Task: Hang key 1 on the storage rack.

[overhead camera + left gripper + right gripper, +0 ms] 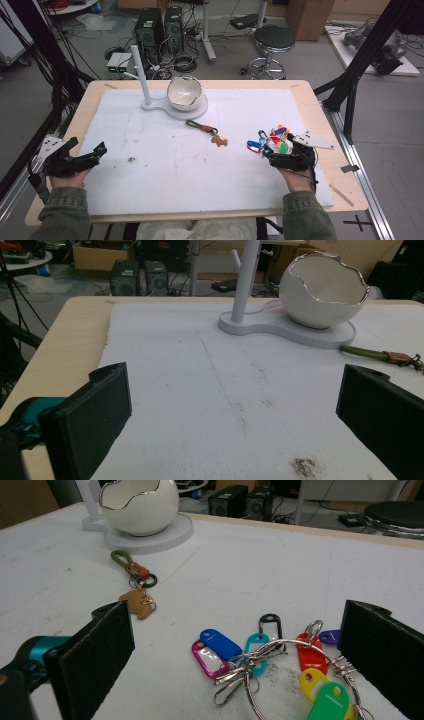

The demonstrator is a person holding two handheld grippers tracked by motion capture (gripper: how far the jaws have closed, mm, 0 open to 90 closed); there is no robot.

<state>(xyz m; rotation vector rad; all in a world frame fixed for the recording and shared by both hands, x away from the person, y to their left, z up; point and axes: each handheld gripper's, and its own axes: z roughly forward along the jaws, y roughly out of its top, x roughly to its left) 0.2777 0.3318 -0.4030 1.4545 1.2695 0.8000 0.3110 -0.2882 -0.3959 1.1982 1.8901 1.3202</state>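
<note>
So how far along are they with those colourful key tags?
Nothing looks done yet. The right claw hangs open over the ring of key tags, not gripping it. The left claw is open above bare mat. Grabbing and moving the tags is still ahead; the keychain lies untouched.

My jaws are matt black plastic. The tags look like glossy coloured plastic on a shiny metal ring. The bowl is glossy white, the mat rough and matt.
</note>
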